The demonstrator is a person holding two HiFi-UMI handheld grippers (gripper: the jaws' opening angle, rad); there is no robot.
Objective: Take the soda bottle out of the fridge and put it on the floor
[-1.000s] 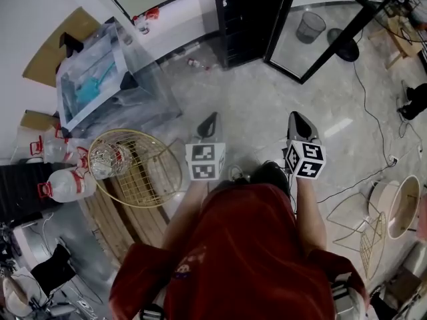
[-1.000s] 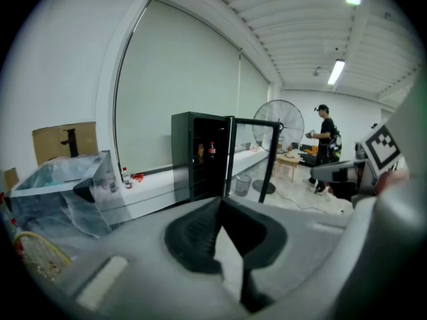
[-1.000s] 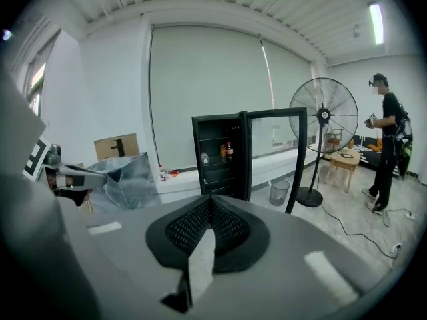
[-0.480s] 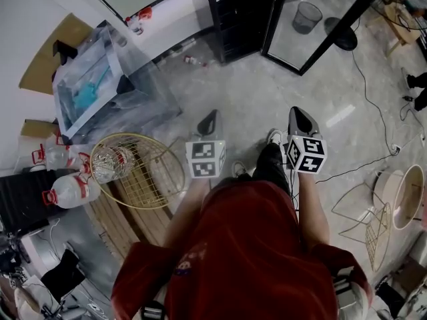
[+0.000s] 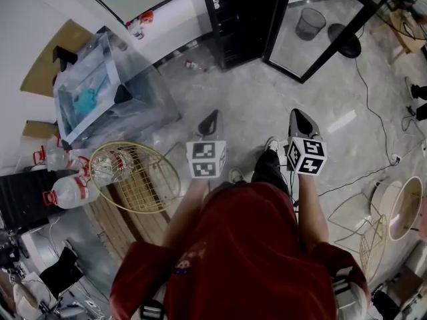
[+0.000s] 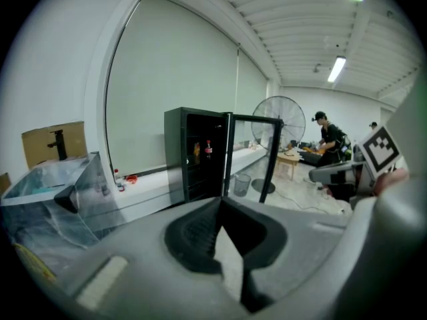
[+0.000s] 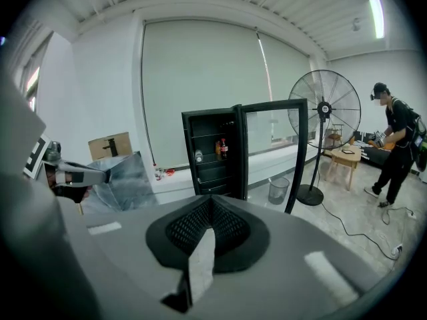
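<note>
left claw (image 5: pixel 211 121) and right claw (image 5: pixel 298 119) closed, empty; soda bottle (image 7: pixel 223 148) in fridge (image 5: pixel 241 20), label unreadable.

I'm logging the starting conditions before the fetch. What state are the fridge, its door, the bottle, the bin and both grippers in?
Black fridge: open.
Black-framed glass fridge door: swung wide open.
Dark soda bottle with a red label: upright on a fridge shelf, not gripped.
Left gripper: shut, empty.
Right gripper: shut, empty.
Grey mesh waste bin: upright on the floor.
</note>
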